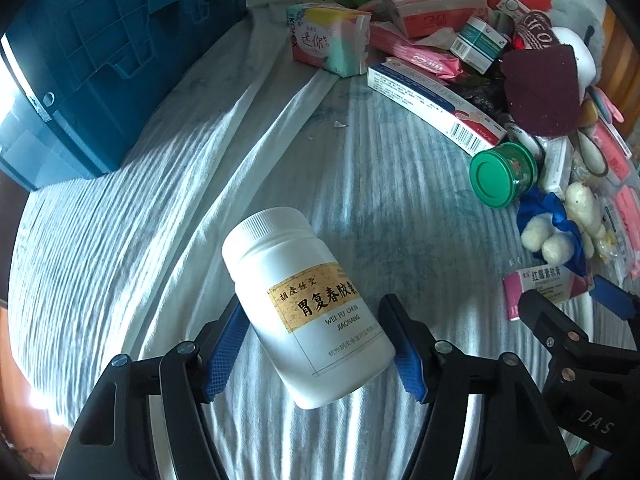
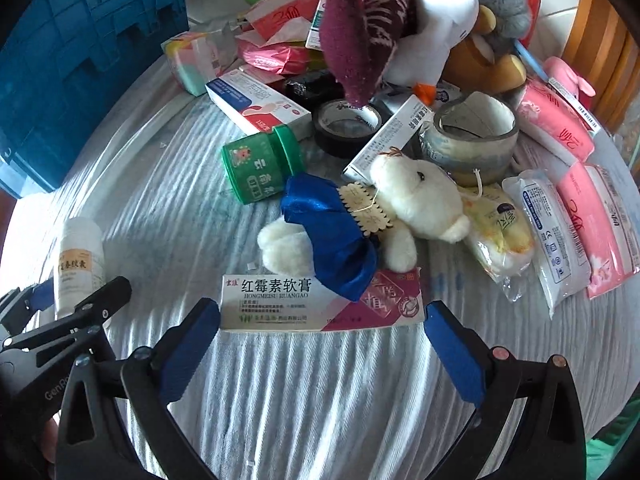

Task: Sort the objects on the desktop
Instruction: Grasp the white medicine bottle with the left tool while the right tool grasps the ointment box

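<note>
Our left gripper (image 1: 316,344) has its fingers closed on the tilted white medicine bottle (image 1: 304,304) above the cloth-covered bench (image 1: 140,208) — blue crate (image 1: 100,60) at ten o'clock — while our right gripper (image 2: 320,344) holds its fingers spread around the ointment box (image 2: 320,304), under the plush bear (image 2: 404,208) at twelve.
</note>
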A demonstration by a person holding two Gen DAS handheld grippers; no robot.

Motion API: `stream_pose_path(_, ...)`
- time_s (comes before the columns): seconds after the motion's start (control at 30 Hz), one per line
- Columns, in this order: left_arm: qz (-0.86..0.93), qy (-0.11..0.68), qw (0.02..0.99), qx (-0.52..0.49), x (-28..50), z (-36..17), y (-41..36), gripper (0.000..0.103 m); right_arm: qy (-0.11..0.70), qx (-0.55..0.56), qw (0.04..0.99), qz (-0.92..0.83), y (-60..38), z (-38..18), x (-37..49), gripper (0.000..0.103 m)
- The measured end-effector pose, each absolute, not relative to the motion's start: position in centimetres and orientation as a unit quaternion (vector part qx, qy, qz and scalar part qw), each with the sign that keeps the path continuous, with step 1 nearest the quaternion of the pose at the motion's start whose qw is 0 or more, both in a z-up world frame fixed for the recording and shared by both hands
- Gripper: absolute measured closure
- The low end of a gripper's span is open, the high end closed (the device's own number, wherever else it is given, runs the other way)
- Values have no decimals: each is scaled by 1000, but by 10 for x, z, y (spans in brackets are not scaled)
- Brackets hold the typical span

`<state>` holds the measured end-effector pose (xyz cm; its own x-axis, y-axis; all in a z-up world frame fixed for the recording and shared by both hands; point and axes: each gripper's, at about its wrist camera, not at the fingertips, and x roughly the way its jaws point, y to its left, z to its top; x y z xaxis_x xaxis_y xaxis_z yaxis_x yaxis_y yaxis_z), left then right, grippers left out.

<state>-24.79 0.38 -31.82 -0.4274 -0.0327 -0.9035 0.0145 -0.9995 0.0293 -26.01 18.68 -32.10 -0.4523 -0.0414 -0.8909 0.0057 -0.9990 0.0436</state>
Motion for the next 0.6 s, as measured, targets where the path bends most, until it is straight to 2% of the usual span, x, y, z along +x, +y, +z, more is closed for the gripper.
stream_pose_path(0.2, -846, -11, 15, 533, -248, -320, 5, 36, -12, 522, 34, -852, 180, -322, -260, 0)
stream_pose_path(0.3, -849, -10, 8, 529, -245, -318, 7, 48, -25, 524, 41, -851, 179, -322, -259, 0)
stream_pose_path(0.33, -849, -12, 11, 528, -244, -318, 7, 49, -31, 526, 43, -849, 179, -322, -259, 0)
stream_pose_path(0.37, -849, -12, 12, 528, -243, -318, 6, 49, -37, 527, 46, -848, 178, -321, -257, 1)
stream_pose_path(0.47, -849, -11, 17, 529, -241, -318, 1, 51, -32, 522, 59, -850, 170, -317, -255, 15)
stream_pose_path(0.6, -848, -10, 24, 529, -238, -319, -4, 51, -22, 523, 69, -849, 163, -316, -255, 19)
